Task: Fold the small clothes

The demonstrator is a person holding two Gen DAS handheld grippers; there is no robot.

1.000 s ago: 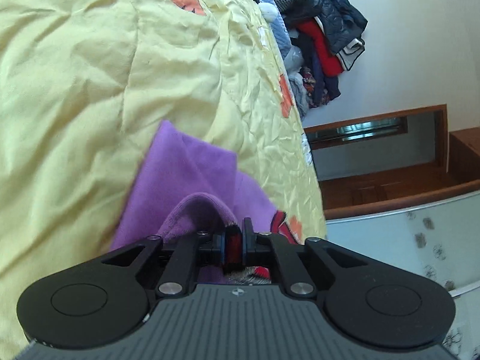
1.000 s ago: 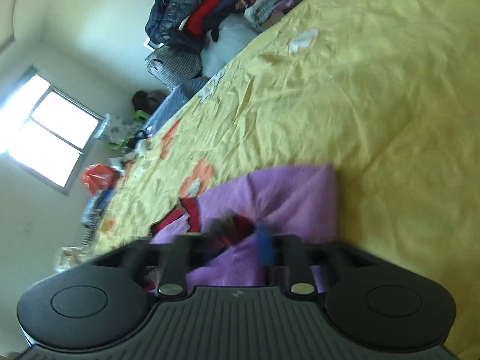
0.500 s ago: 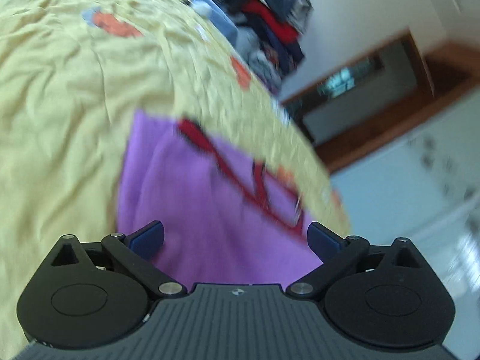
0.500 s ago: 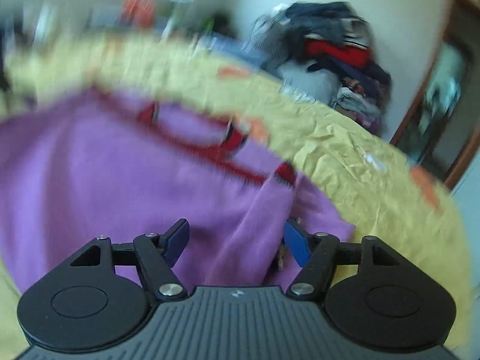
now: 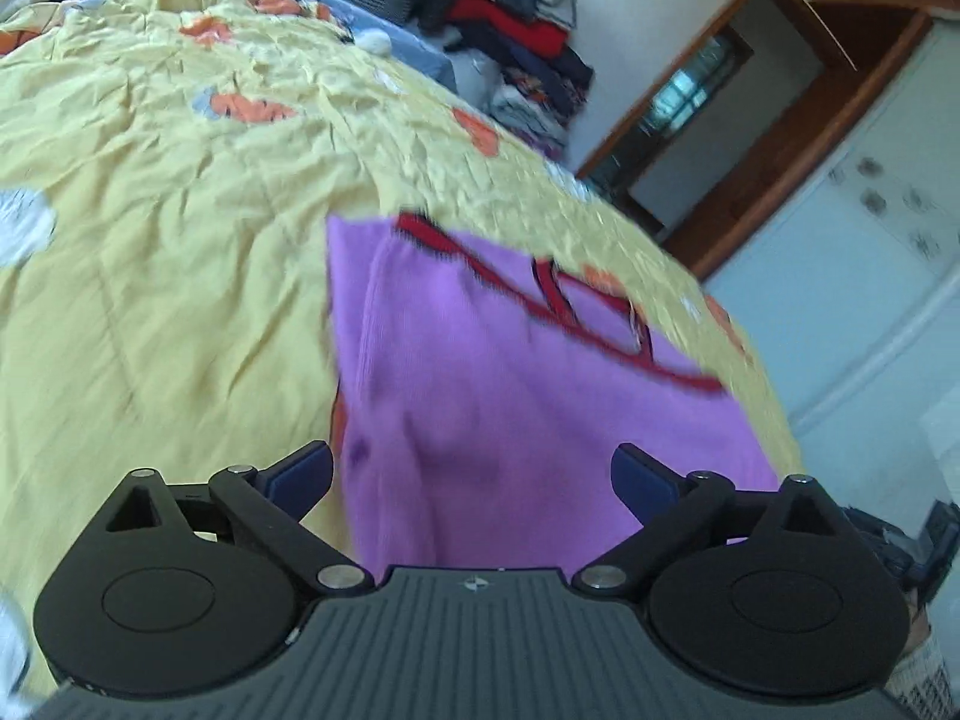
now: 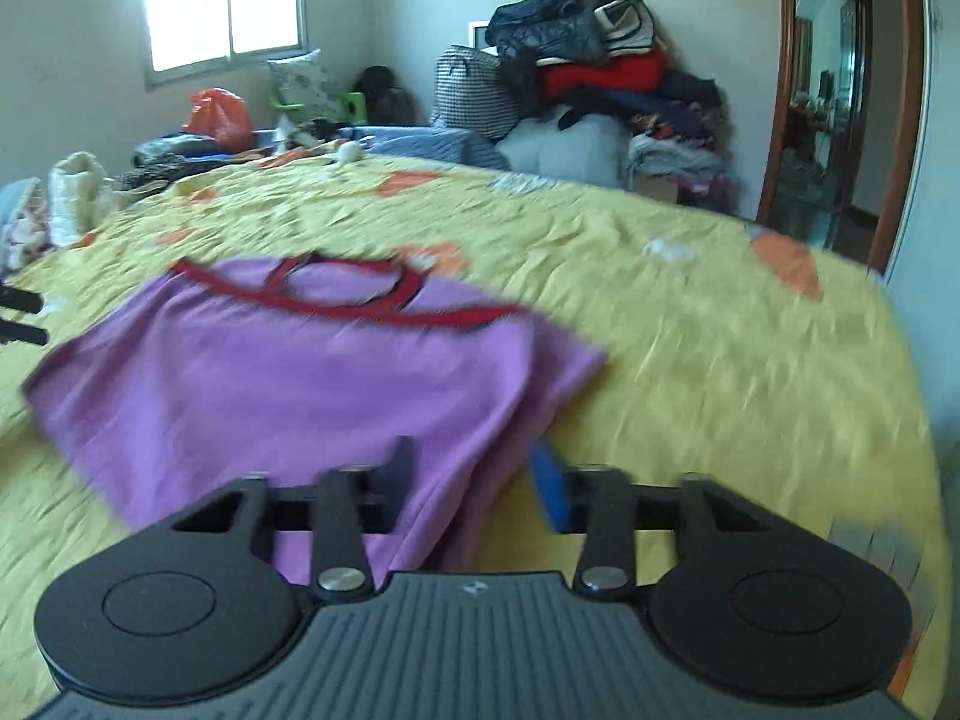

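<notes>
**Entry: purple garment, released at left, right jaws closing at its edge**

Left gripper (image 5: 471, 480): jaws wide apart, nothing between the pads. A second ago they were pinched shut on a bunched fold of the cloth; that fold has since been let go, and the view has rolled level.

Right gripper (image 6: 474, 477): jaws closing, narrower than half a second ago. The garment's near right edge lies between them; whether the pads press it yet cannot be told through the blur.

Item: small purple knit top with red-trimmed neckline (image 5: 510, 372), lying fairly flat on the wrinkled yellow bedsheet with orange patches (image 5: 180, 240). In the left view it runs from the jaws toward 1 o'clock, neckline at the far end. In the right view (image 6: 288, 372) it spreads toward 11 o'clock, one flap folded over at 1 o'clock.

Surroundings: heap of dark and red clothing (image 6: 600, 78) at 12 o'clock, beyond the bed.

Assessment: one fold appears laid; the right-hand side seems next to be taken.
</notes>
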